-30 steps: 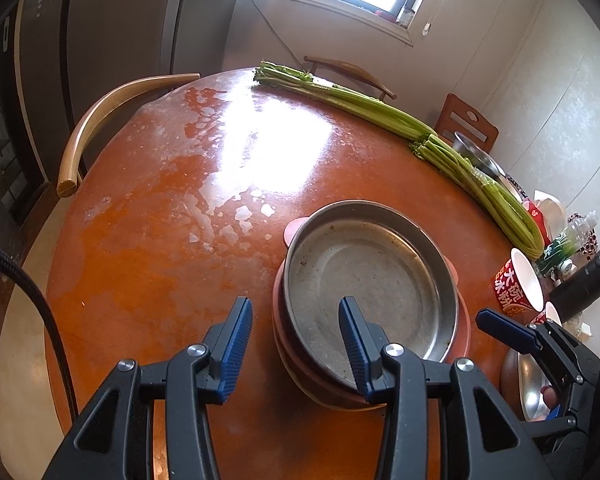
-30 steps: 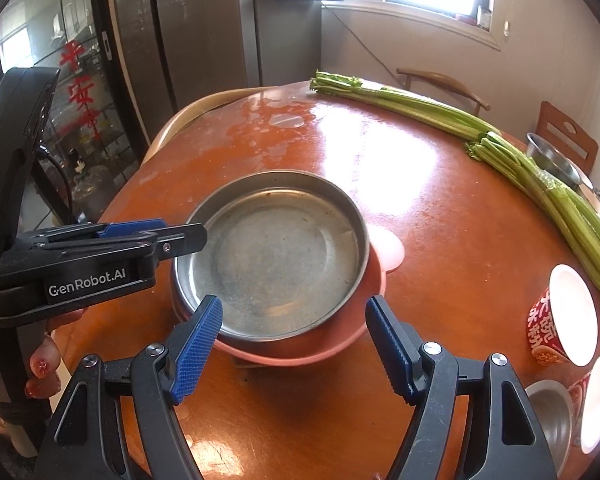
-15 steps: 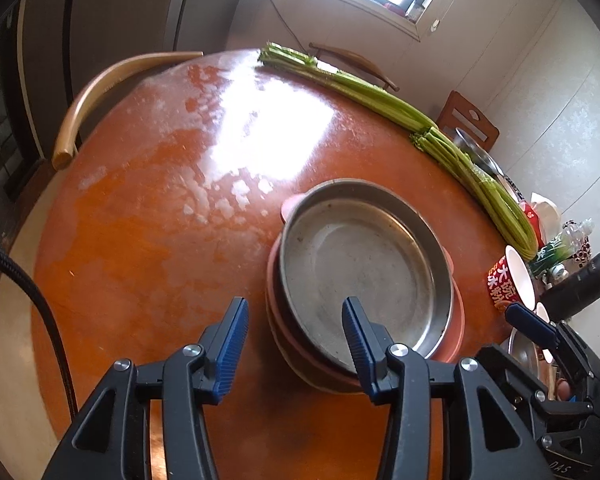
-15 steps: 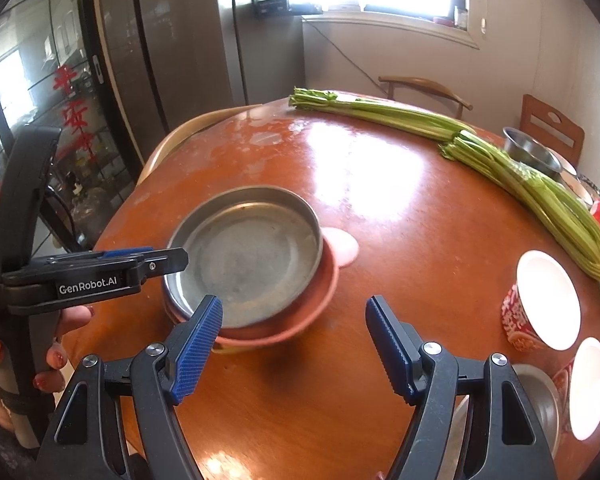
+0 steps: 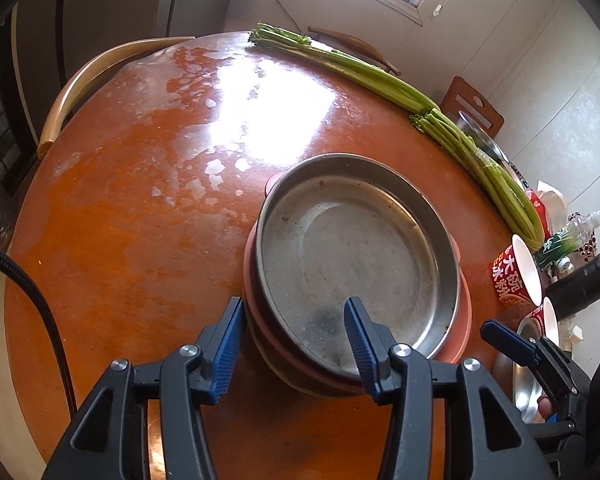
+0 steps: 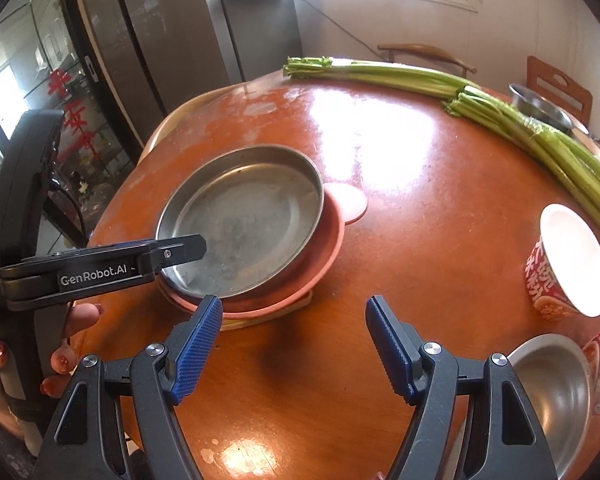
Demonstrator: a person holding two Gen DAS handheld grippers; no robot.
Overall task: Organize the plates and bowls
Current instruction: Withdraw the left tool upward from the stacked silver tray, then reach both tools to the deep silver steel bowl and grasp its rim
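The metal pan (image 5: 348, 256) sits nested in a pink dish (image 5: 462, 320) on the round tabletop (image 5: 140, 220), with what appears to be a thin board showing under the near edge of the stack in the right wrist view. The controlling relation is between the pan's near rim and the left hand-held gripper (image 5: 294, 344): the rim passes between the two blue fingers, with one finger outside the stack on the tabletop side and the other over the pan's inner floor. The jaws are opening, and no pad appears to press on the rim, so the stack rests free. The pan is round and offers no long axis; the rim section nearest this gripper runs roughly crosswise to the fingers, which suits a pinch over the wall. The right hand-held gripper (image 6: 294, 344) stands with its jaws wide apart and nothing between them, over bare tabletop just beside the stack's near right edge. In the right wrist view the stack lies ahead and to the left of its fingers. The left hand-held gripper is therefore the nearer one to the stack. A small steel bowl (image 6: 548, 400) lies at the lower right of the right wrist view, close to the right hand-held gripper, beside two paper noodle cups (image 6: 568, 264). Judged from this layout, that bowl is the more likely next item for the right side.
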